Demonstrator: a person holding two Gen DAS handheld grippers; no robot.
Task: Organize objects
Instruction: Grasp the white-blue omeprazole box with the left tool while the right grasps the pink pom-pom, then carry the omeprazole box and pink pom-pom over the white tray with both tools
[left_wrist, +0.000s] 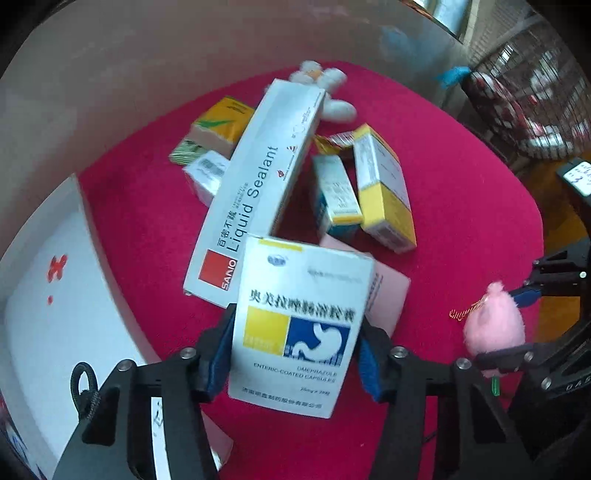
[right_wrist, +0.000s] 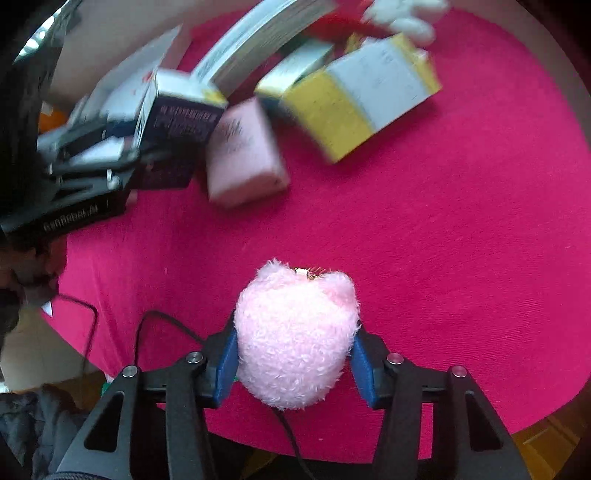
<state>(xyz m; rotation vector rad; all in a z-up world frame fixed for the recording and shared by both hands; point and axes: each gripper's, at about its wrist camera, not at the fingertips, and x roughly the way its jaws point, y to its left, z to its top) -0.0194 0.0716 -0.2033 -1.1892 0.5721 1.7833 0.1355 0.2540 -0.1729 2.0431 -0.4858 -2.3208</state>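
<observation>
Red cloth (left_wrist: 461, 206) covers the work surface, and both grippers sit over it with a thing between the pads. The left gripper (left_wrist: 295, 354) is clamped on the omeprazole box (left_wrist: 299, 325): the blue pads press its two narrow edges, the printed face is turned to the camera, and its long axis runs up the frame, away from the wrist. The right gripper (right_wrist: 293, 358) is closed on the pink plush ball (right_wrist: 295, 332); the pile bulges over both pads, and a small gold loop shows at its far end. In the left wrist view the ball hangs at the right edge, near the cloth's border and well apart from the pile of boxes. The relation that matters: the white case with a red cross (left_wrist: 48, 295) lies to the left of the held box, at the cloth's left edge, so the left hand is the nearer one if that case is where medicines go; this is a judgement, the task names no bin. The case's lid state cannot be told here. Just beyond the held box lie the Liquid Sealant carton (left_wrist: 258, 188), long axis slanting up and right, and a pale pink box (left_wrist: 388, 295), partly hidden behind it. A sweep left should clear both only if the box is carried above them.
</observation>
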